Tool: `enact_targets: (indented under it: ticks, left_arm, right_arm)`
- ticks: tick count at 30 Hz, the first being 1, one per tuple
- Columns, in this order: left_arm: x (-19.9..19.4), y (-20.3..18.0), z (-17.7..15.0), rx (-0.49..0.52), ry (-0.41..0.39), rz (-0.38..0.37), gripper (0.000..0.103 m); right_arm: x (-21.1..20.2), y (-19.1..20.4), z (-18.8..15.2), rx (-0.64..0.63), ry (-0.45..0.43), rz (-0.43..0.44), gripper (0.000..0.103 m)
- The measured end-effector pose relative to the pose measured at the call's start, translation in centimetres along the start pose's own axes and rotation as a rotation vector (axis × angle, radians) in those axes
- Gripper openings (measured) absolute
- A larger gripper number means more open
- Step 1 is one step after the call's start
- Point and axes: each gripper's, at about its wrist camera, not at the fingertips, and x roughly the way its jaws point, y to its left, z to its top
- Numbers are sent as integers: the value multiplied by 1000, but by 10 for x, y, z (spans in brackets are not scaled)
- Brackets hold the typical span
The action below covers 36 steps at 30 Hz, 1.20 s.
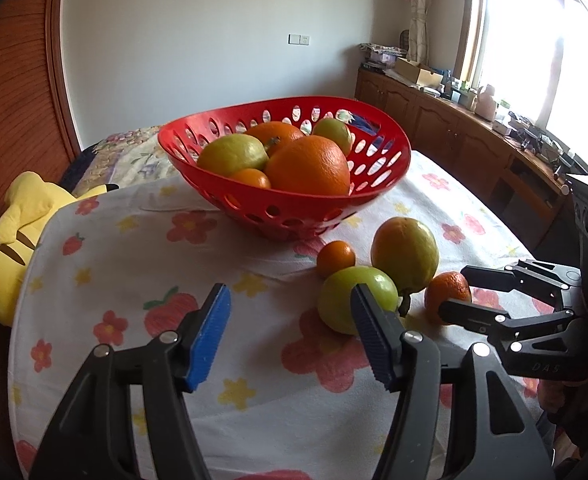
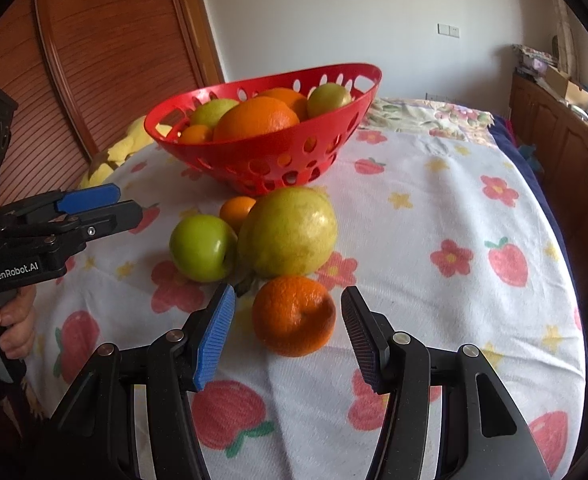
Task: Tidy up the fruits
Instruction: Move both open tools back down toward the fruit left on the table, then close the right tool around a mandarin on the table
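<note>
My right gripper (image 2: pixel 288 334) hangs with its jaws open around the mandarin (image 2: pixel 294 314), a pad on each side with a gap at both, so nothing is gripped yet. My left gripper (image 1: pixel 290 334) is also open and empty; the green apple (image 1: pixel 355 300) sits just past its right pad, not between the two.

4 fruits lie loose on the flowered cloth (image 2: pixel 433 208) over the desk: the mandarin nearest me, the green apple, a large yellow-green citrus (image 2: pixel 288 232) close against the apple, and a small orange (image 2: pixel 238 208) behind them, next to the foot of the red basket (image 2: pixel 254 152). The basket already holds 5 pieces, oranges and green ones.

I judge the mandarin to be light, with soft, loose peel that gives under pressure. I would close across its widest middle, gently, enough to seat the ribbed pads without bruising it. The apple looks firm and waxy, so likely slippery; it wants a grip square across its widest part, and my left jaws must shift right to straddle it. The big citrus looks heaviest and may be too broad for an easy hold. All are round and could roll on the cloth if nudged.
</note>
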Motion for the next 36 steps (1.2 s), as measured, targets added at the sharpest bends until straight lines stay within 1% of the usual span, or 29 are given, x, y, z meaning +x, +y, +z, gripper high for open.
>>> enact_targets:
  ticks: [6,9,11,13,19,23,30,36]
  left_arm:
    - [5,-6,1,-3,7,-11,63]
    - [8,-9,2,-3,12,-23,63]
    - [11,-12,3,-3,16,-30,63]
    - [14,-16,4,-1,22,-36,64]
    - [23,-26,5,15,50,-54,64]
    - [30,-33,7,22,72,-66,64]
    - [41,-41,9,36,101,-75,64]
    - [52,-43,6,33,139,-86,64]
  right_arm:
    - [7,3,-4,-14,21,-7,57]
    - [10,0,-5,2,28,8,57]
    - [11,-1,-6,0,34,2,53]
    - [11,0,-8,-9,30,-10,47]
    - [2,-5,-13,0,23,12,47]
    - [-4,-8,-19,-2,17,-7,47]
    - [-8,-14,-25,21,-2,-4,47]
    - [-9,-11,-28,15,-23,-13,47]
